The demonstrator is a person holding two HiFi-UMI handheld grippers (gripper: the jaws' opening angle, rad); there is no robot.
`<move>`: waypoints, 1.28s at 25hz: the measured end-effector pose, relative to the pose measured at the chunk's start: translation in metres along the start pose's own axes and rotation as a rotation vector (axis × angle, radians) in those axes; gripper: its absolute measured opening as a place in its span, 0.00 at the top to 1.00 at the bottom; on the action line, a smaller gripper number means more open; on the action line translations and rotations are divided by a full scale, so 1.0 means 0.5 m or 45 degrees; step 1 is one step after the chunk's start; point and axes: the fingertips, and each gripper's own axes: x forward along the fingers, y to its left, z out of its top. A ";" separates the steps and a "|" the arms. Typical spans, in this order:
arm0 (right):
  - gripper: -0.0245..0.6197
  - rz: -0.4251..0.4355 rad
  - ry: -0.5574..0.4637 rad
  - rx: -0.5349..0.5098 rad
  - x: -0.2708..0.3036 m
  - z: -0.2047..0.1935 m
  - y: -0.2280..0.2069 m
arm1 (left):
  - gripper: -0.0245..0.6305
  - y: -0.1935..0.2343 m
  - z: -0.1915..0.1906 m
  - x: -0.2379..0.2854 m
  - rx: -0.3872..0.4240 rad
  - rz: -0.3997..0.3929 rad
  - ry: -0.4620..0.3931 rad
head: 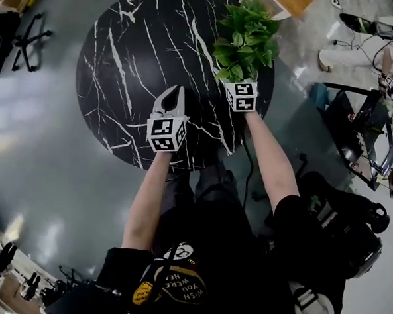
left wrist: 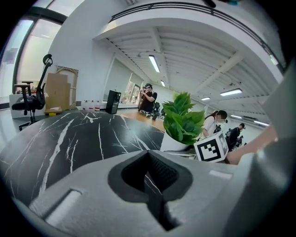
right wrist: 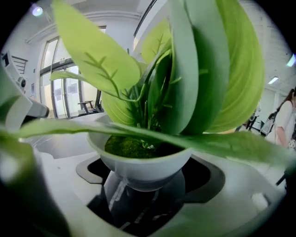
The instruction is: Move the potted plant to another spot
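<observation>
A potted plant (head: 245, 40) with broad green leaves in a white pot (right wrist: 138, 164) stands at the right rim of a round black marble table (head: 129, 69). My right gripper (head: 239, 79) reaches in under the leaves, and its jaws sit on either side of the pot, closed on it. In the right gripper view (right wrist: 143, 203) the pot fills the gap between the jaws. My left gripper (head: 175, 92) hovers over the table's near part, left of the plant, shut and empty. From the left gripper view (left wrist: 152, 173) the plant (left wrist: 184, 121) and the right gripper's marker cube (left wrist: 211, 147) show ahead to the right.
Office chairs (head: 28, 36) stand on the grey floor left of the table. A black chair and gear (head: 357, 136) crowd the right side. Across the room are a cardboard box (left wrist: 56, 92), another chair (left wrist: 32, 99) and several people (left wrist: 148, 98).
</observation>
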 end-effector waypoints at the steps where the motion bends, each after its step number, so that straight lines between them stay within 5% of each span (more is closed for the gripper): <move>1: 0.22 -0.042 0.004 0.016 -0.012 -0.007 -0.039 | 0.96 -0.011 -0.001 0.007 0.006 -0.013 0.007; 5: 0.23 -0.144 -0.007 0.041 -0.037 -0.023 -0.132 | 0.96 -0.037 -0.007 0.027 0.023 -0.033 0.033; 16: 0.25 -0.141 0.127 0.086 -0.118 -0.112 -0.104 | 0.96 -0.054 -0.010 0.002 0.019 -0.040 0.049; 19: 0.48 -0.155 0.140 0.160 -0.210 -0.123 -0.060 | 0.96 -0.090 0.001 -0.027 0.040 -0.068 0.050; 23: 0.96 -0.175 0.027 0.340 -0.366 -0.040 0.027 | 0.96 -0.175 0.034 -0.089 0.154 -0.182 0.045; 27: 0.96 -0.172 -0.090 0.331 -0.473 0.072 0.115 | 0.96 -0.261 0.089 -0.155 0.246 -0.322 0.002; 32: 0.96 -0.299 -0.193 0.413 -0.599 0.143 0.190 | 0.96 -0.324 0.127 -0.264 0.323 -0.473 -0.045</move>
